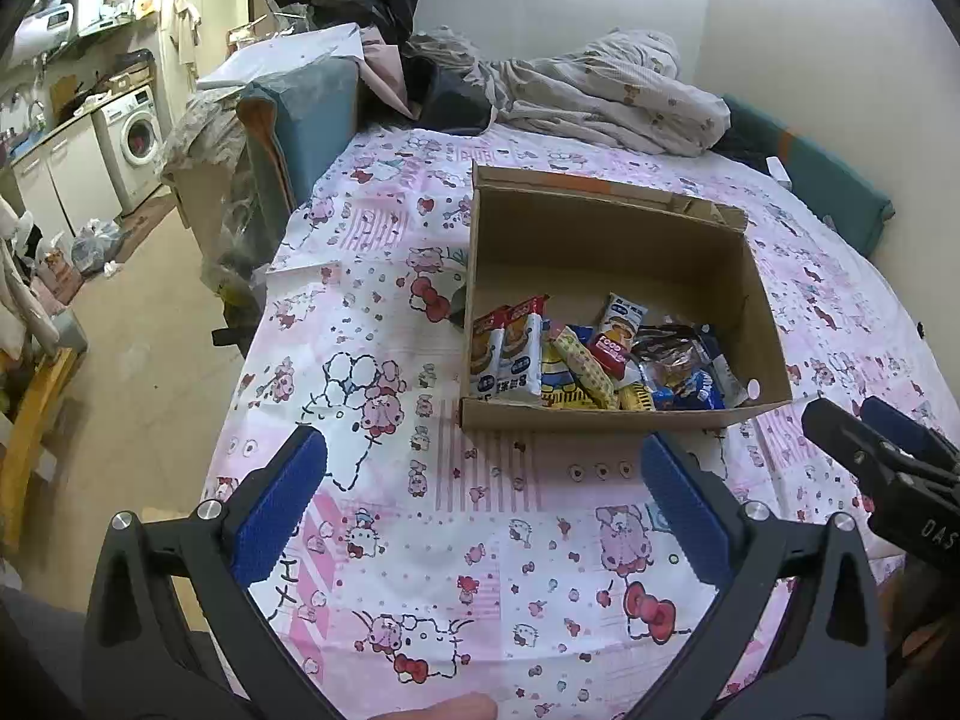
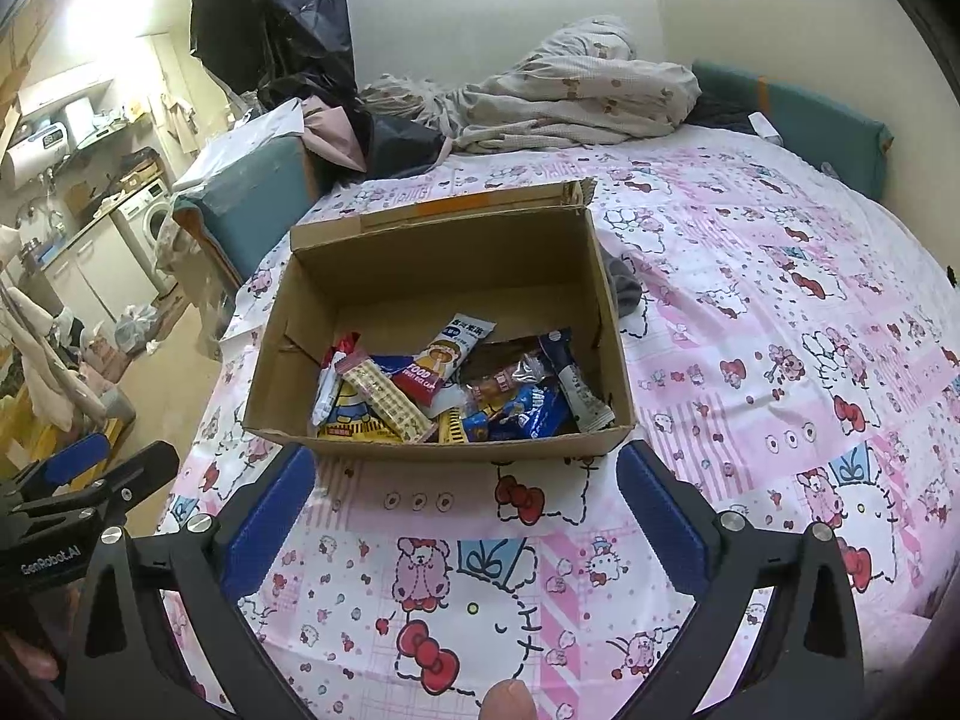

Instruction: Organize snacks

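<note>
- Both grippers hover low over the pink cartoon-print bedsheet [image 2: 750, 312], nothing between their fingers.
- Left gripper [image 1: 483, 501]: blue pads spread wide apart.
- Right gripper [image 2: 465, 510]: spread wide as well, just short of the cardboard box [image 2: 372, 444].
- Snack packets [image 2: 456, 390] lie heaped inside the box, against its near wall.

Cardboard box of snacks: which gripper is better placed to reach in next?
Probably the right gripper: the cardboard box sits centred just beyond its open fingers. The left gripper is also open, with the box off toward its right.
</note>
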`<state>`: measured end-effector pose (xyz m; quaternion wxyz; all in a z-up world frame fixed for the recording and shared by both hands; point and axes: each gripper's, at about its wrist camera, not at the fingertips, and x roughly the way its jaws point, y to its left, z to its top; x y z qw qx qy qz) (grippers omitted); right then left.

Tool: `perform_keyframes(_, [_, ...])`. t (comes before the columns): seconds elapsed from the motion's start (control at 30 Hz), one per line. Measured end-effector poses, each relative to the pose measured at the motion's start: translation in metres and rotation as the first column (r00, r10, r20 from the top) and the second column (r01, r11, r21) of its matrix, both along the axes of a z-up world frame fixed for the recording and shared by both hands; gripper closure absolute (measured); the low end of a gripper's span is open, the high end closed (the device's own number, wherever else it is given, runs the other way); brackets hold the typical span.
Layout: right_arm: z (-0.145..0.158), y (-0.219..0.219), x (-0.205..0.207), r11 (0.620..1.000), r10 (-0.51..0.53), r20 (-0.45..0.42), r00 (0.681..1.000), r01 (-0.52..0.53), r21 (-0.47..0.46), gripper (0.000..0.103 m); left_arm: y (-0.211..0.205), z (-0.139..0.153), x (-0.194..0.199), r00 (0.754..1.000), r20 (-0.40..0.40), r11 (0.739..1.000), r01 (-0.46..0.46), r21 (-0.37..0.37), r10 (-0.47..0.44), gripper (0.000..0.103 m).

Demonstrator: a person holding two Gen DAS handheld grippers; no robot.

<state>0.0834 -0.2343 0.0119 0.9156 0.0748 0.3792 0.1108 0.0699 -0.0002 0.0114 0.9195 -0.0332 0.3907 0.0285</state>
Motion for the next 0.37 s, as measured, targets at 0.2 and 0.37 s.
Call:
perform_keyframes(0.2, [0.0005, 0.0006, -0.0008, 1.000, -0.004, 0.001, 1.000, 0.004, -0.002, 0.000, 0.0034, -0.0033, 0.0021, 1.000, -0.008, 1.000, -0.008, -0.009, 0.008, 0.000])
perform_keyframes(0.37, [0.0005, 0.0010, -0.0008, 1.000, -0.001, 0.002, 1.000, 0.001, -0.005, 0.000, 0.0019, -0.0053, 0.0020, 1.000, -0.007, 1.000, 0.000, -0.014, 0.000, 0.000])
